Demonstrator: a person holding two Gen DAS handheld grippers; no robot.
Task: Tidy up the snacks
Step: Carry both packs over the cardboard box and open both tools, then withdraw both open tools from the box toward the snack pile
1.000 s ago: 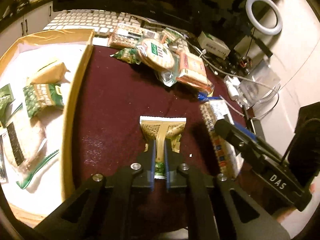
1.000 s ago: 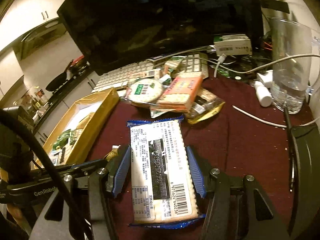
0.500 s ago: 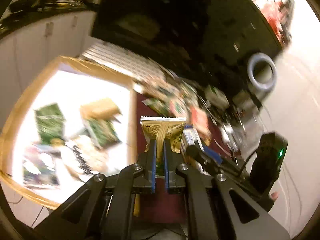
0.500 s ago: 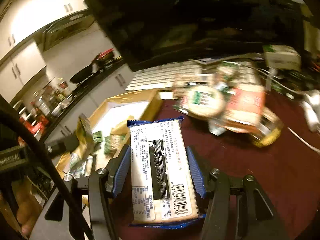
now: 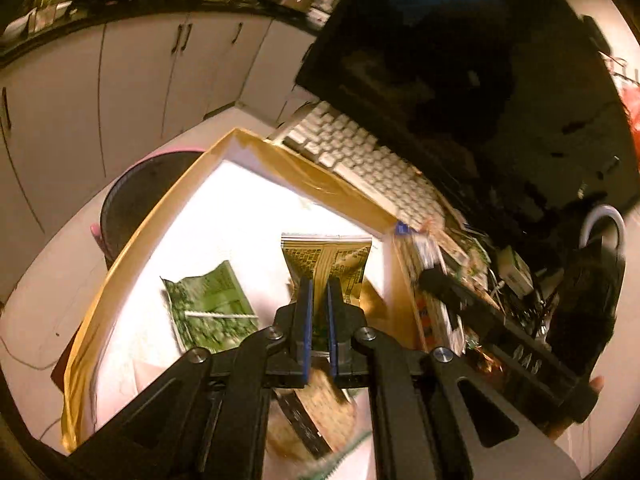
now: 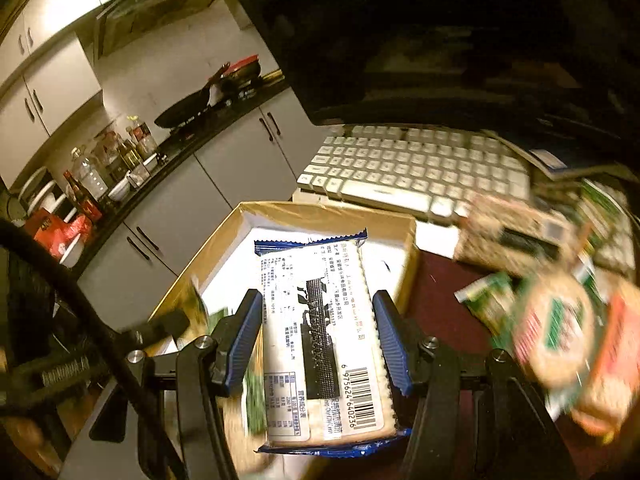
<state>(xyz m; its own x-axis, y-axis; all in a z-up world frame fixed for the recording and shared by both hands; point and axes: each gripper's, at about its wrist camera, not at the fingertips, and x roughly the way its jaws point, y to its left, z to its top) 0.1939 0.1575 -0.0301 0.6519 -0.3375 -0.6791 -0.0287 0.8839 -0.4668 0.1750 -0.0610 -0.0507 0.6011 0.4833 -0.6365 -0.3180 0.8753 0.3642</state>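
**Two packs over the box, a pile left behind**

While both tools hang above the box [image 5: 256,152], each is clamped on a snack: the left tool [image 5: 317,300] pinches a gold pouch [image 5: 326,258], the right tool [image 6: 318,332] grips a cracker pack [image 6: 320,320]. A green packet [image 5: 208,306] already lies inside, so sorting looks partly done; a snack pile [image 6: 560,320] waits on the tabletop. White floor at the box's far end is free. Its gold walls and the keyboard [image 6: 408,168] hem the drop.

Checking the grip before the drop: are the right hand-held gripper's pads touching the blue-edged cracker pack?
Touching. The right wrist view shows both blue pads of the right hand-held gripper pressed against the cracker pack's long sides.
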